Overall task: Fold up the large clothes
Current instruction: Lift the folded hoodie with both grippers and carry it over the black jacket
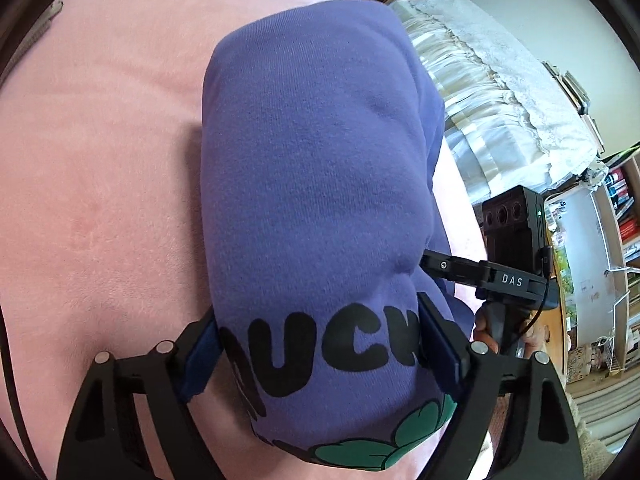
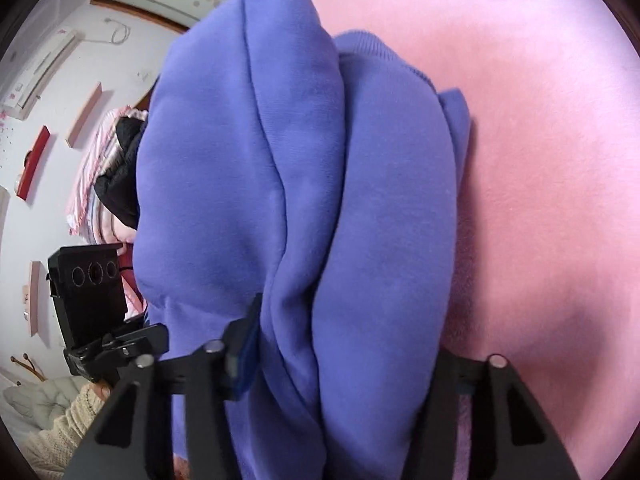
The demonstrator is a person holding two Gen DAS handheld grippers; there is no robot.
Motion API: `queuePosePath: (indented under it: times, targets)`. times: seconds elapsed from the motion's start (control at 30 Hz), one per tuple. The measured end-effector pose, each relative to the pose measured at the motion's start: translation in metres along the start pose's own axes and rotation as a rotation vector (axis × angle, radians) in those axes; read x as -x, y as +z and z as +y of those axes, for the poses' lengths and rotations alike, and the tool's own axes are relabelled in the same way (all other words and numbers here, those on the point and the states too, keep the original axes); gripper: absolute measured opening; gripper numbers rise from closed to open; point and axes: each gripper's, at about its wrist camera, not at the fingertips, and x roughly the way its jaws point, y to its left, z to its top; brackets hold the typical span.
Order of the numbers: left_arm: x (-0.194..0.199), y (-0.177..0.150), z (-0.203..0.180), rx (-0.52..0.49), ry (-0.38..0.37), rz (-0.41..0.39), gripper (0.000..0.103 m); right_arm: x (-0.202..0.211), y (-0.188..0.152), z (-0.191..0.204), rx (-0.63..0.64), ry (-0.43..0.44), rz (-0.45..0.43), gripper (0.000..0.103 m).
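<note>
A folded purple sweatshirt [image 1: 312,168] with black letters and a green print lies as a thick bundle over the pink blanket [image 1: 100,168]. My left gripper [image 1: 320,344] is shut on the bundle's printed end, one blue pad on each side. In the right wrist view the same sweatshirt [image 2: 304,184] shows as several stacked folds. My right gripper [image 2: 344,344] is shut on those folds; its right finger is mostly hidden behind the cloth. The right gripper also shows in the left wrist view [image 1: 448,268], pressed into the bundle's right side.
The pink blanket [image 2: 540,160] covers the bed. A white lace-covered piece [image 1: 500,92] and shelves with books [image 1: 624,216] stand to the right. A black garment [image 2: 120,176] and striped pink bedding [image 2: 88,176] lie at the left. The left gripper's body [image 2: 88,304] shows at lower left.
</note>
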Motion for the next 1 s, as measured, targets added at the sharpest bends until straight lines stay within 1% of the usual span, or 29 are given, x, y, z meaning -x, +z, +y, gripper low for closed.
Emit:
queuePosePath:
  times: [0.07, 0.17, 0.27, 0.37, 0.43, 0.47, 0.53, 0.57, 0.63, 0.67, 0.7, 0.73, 0.77, 0.87, 0.9, 0.93, 0.97, 1.0]
  targets:
    - [0.012, 0.0, -0.004, -0.016, -0.003, -0.002, 0.085, 0.009, -0.01, 0.01, 0.004, -0.005, -0.022, 0.046]
    - [0.048, -0.006, -0.005, -0.038, -0.01, -0.001, 0.085, 0.017, -0.027, 0.025, -0.009, 0.009, -0.032, 0.044]
    - [0.083, -0.012, -0.01, -0.062, -0.018, -0.016, 0.085, 0.026, -0.048, 0.052, -0.015, 0.03, -0.05, 0.044]
    - [0.131, -0.016, -0.018, -0.106, -0.015, -0.058, 0.085, 0.037, -0.068, 0.09, 0.01, 0.046, -0.087, 0.044]
    - [0.175, -0.013, -0.021, -0.139, -0.003, -0.105, 0.085, 0.042, -0.069, 0.129, 0.045, 0.069, -0.117, 0.044]
    - [0.204, -0.008, -0.021, -0.157, 0.01, -0.134, 0.085, 0.042, -0.067, 0.144, 0.061, 0.075, -0.124, 0.044]
    - [0.251, 0.003, -0.019, -0.171, 0.031, -0.18, 0.085, 0.044, -0.058, 0.188, 0.105, 0.1, -0.143, 0.044]
    - [0.285, 0.013, -0.015, -0.18, 0.051, -0.215, 0.086, 0.043, -0.05, 0.212, 0.133, 0.112, -0.153, 0.044]
    - [0.338, 0.029, -0.007, -0.195, 0.087, -0.265, 0.086, 0.036, -0.03, 0.268, 0.187, 0.141, -0.173, 0.044]
    - [0.374, 0.043, 0.001, -0.2, 0.114, -0.299, 0.087, 0.029, -0.014, 0.305, 0.221, 0.162, -0.186, 0.044]
    - [0.398, 0.055, 0.006, -0.201, 0.132, -0.322, 0.087, 0.024, -0.005, 0.326, 0.234, 0.178, -0.191, 0.044]
    - [0.426, 0.068, 0.015, -0.197, 0.15, -0.342, 0.088, 0.014, 0.012, 0.362, 0.262, 0.201, -0.199, 0.044]
    - [0.453, 0.082, 0.023, -0.192, 0.171, -0.358, 0.089, 0.008, 0.022, 0.382, 0.281, 0.211, -0.205, 0.044]
    - [0.528, 0.129, 0.066, -0.183, 0.237, -0.4, 0.09, -0.039, 0.069, 0.466, 0.331, 0.262, -0.21, 0.044]
    - [0.544, 0.141, 0.079, -0.178, 0.251, -0.416, 0.09, -0.06, 0.087, 0.495, 0.338, 0.283, -0.208, 0.044]
    - [0.558, 0.153, 0.096, -0.169, 0.262, -0.432, 0.091, -0.077, 0.101, 0.515, 0.354, 0.29, -0.206, 0.044]
    - [0.569, 0.165, 0.114, -0.147, 0.267, -0.447, 0.092, -0.087, 0.111, 0.525, 0.356, 0.298, -0.205, 0.044]
    - [0.578, 0.181, 0.139, -0.123, 0.281, -0.459, 0.092, -0.112, 0.128, 0.544, 0.358, 0.305, -0.194, 0.044]
